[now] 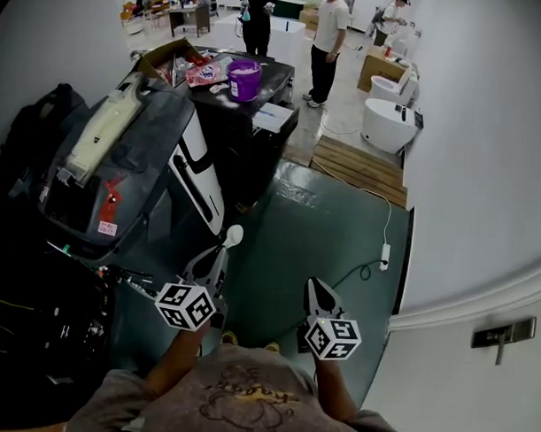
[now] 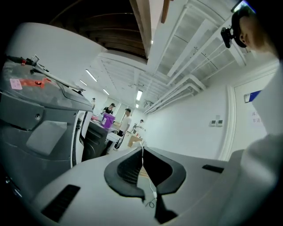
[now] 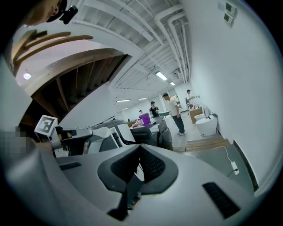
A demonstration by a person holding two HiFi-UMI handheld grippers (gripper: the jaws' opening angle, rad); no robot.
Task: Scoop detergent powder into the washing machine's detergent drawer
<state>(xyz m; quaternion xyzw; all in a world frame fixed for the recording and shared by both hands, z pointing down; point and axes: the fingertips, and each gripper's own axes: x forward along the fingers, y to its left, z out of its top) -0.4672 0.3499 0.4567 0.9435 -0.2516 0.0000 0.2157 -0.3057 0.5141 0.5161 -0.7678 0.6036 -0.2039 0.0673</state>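
Both grippers are hanging low by the person's belly, off the near corner of the washer (image 1: 122, 161), forearms tucked in, tips aiming fwd over the green floor (image 1: 332, 222). L gripper (image 1: 220, 258) (image 2: 142, 152) jaws are pinching a white spoon (image 1: 233, 234), its bowl poking past the tips. R gripper (image 1: 314, 285) (image 3: 139, 150) jaws are pressing together w/ nothing btwn. Purple tub (image 1: 244, 80) is sitting on the desk (image 1: 277, 78) beyond the washer, well apart from both.

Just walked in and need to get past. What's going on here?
A person holds a claw in each hand. The left claw seems shut on a white scoop; the right claw is shut, empty. Both hang short of the grey machine and the purple tub on the table behind it.
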